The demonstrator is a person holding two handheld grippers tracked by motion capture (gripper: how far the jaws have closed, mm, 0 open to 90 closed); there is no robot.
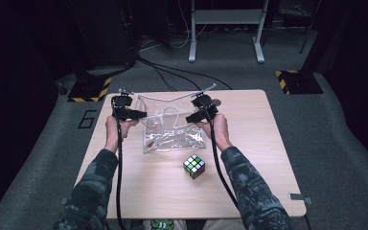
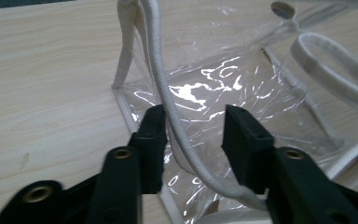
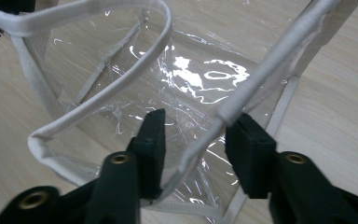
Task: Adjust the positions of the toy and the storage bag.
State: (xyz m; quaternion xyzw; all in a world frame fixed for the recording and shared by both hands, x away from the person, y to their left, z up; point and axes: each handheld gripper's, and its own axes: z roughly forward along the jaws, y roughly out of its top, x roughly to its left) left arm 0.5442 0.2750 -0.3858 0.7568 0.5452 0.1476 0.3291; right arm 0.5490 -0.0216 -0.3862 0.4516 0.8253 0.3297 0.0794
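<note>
With the clear bag [image 1: 172,125] standing between them on the table [image 1: 249,143], the left gripper [image 2: 195,125] and right gripper [image 3: 196,129] should pinch squarely, since both sit part-open (rim edges between the jaws, unclamped).

A clear bag [image 1: 172,127] stands on the table [image 1: 249,143] toward its far edge, left of centre, mouth up. The left gripper [image 1: 133,114] sits at the bag's left rim, the right gripper [image 1: 195,116] at its right rim — the bag between them. A puzzle cube [image 1: 194,166] lies nearer the front edge, just before the bag's right front corner — apart from it.
</note>
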